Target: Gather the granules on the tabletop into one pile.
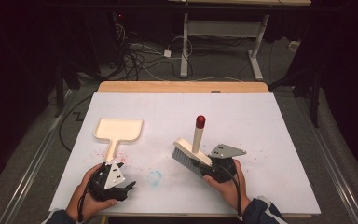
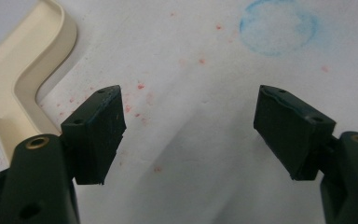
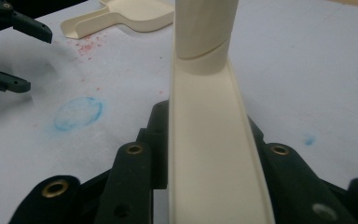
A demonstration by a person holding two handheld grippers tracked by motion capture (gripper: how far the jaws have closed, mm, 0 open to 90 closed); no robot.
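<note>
The right gripper (image 1: 214, 164) is clamped on the cream back of a small brush (image 1: 192, 153), its jaws squeezing the block from both sides, as the right gripper view shows with the brush (image 3: 209, 154) running straight up between them. The brush's handle rises upright to a red tip, and the grey bristles hang off the block toward 8 o'clock, just above the white table cover (image 1: 261, 126).

The left gripper (image 1: 117, 183) has its jaws spread wide with nothing between them. In the left gripper view, bare cover lies between its fingertips (image 2: 98, 130), and the dustpan (image 2: 23, 79) sits just off at 10 o'clock. From above, the dustpan (image 1: 119, 132) lies flat, handle pointing back toward that hand, its end close to the gripper.

This looks like the start of a sweep: brush in hand, pan not yet held. The next move probably calls for the left gripper to reach to 12 o'clock and close on the pan's handle, then tilt its lip down to the cover.

Red crumbs (image 1: 121, 158) are scattered around the pan handle, and a blue smudge (image 1: 154, 177) lies between the two hands. Nothing blocks the brush's path toward 9 o'clock; the crumbs beside the handle may be awkward to reach.
</note>
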